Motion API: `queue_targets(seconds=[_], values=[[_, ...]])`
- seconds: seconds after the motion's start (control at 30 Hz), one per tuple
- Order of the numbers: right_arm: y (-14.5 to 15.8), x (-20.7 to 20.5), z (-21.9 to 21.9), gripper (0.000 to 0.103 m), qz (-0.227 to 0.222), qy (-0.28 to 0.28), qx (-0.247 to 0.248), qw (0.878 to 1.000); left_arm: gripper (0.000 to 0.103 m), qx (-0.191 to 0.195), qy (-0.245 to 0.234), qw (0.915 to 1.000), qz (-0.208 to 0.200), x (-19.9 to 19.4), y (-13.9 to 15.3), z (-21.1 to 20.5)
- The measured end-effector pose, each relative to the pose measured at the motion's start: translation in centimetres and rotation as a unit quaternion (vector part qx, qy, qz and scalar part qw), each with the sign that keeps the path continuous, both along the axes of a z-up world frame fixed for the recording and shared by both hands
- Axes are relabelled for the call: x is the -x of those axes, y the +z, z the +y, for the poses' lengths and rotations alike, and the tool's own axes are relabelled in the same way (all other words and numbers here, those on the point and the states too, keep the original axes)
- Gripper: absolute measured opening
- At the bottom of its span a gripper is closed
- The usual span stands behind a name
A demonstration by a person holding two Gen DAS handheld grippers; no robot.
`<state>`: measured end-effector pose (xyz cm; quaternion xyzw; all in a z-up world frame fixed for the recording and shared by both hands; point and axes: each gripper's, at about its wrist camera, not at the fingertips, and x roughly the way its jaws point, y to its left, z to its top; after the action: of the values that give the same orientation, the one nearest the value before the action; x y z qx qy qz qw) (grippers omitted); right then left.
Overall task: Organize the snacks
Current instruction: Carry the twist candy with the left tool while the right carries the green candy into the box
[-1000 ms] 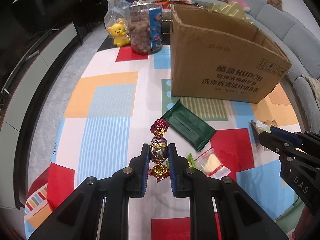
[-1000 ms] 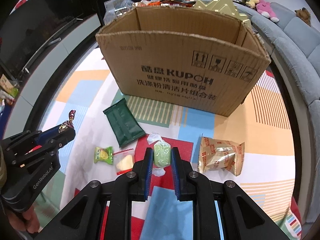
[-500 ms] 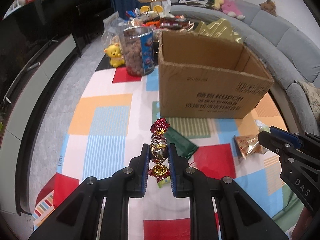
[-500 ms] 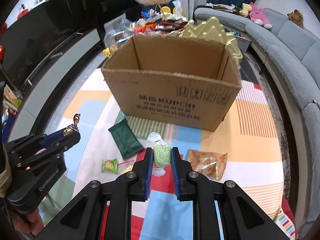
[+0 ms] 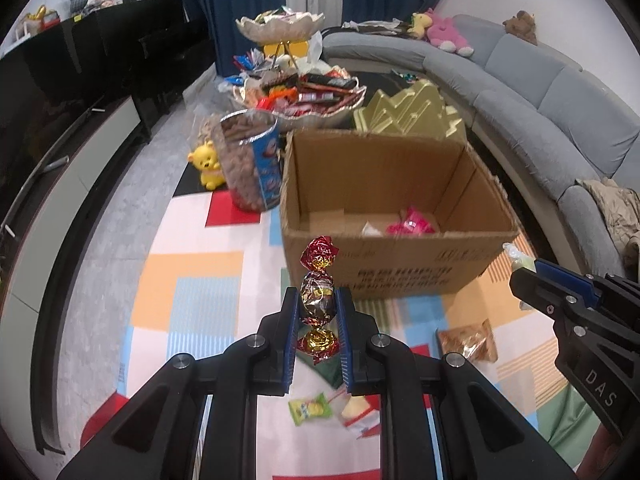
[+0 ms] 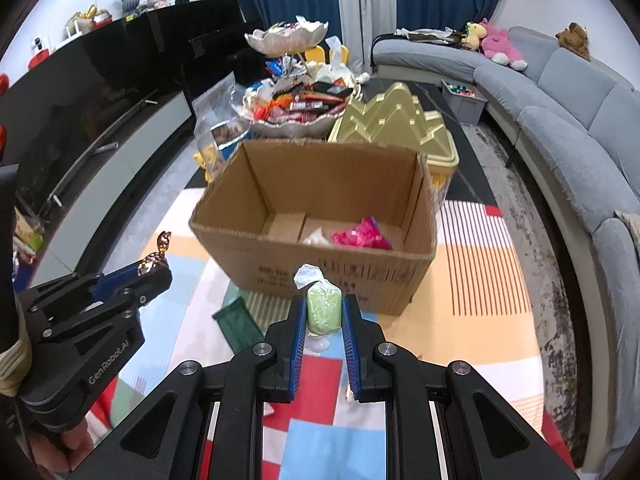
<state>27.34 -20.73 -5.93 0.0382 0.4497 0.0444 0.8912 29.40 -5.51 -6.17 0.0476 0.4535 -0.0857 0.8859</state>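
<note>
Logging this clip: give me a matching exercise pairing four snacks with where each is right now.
Things:
1. foil candy
2. green candy
3. pink packet
4. dark green packet

Places:
A. inside the cardboard box
B. lying on the table cover, in front of the box
C. clamped in the right gripper
D. clamped in the left gripper

Pairs: 1-D, 2-C, 3-A, 4-B
</note>
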Motion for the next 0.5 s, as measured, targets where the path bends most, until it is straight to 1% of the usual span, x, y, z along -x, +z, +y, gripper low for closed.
queue_targets(seconds=[0.27,0.5], values=[[1.6,-2.0,-0.9,0.019,-0.014,-0.005,0.0,1.0,0.019,0.002,-0.006,0.9999,-0.011,-2.2,1.3,-1.1],[2.3,-3.8,-1.6,0.019,-0.022,-0.008,0.0,1.0,0.019,0.004,-0.011,0.9997,-0.021,-4.4,2.2,-2.1]])
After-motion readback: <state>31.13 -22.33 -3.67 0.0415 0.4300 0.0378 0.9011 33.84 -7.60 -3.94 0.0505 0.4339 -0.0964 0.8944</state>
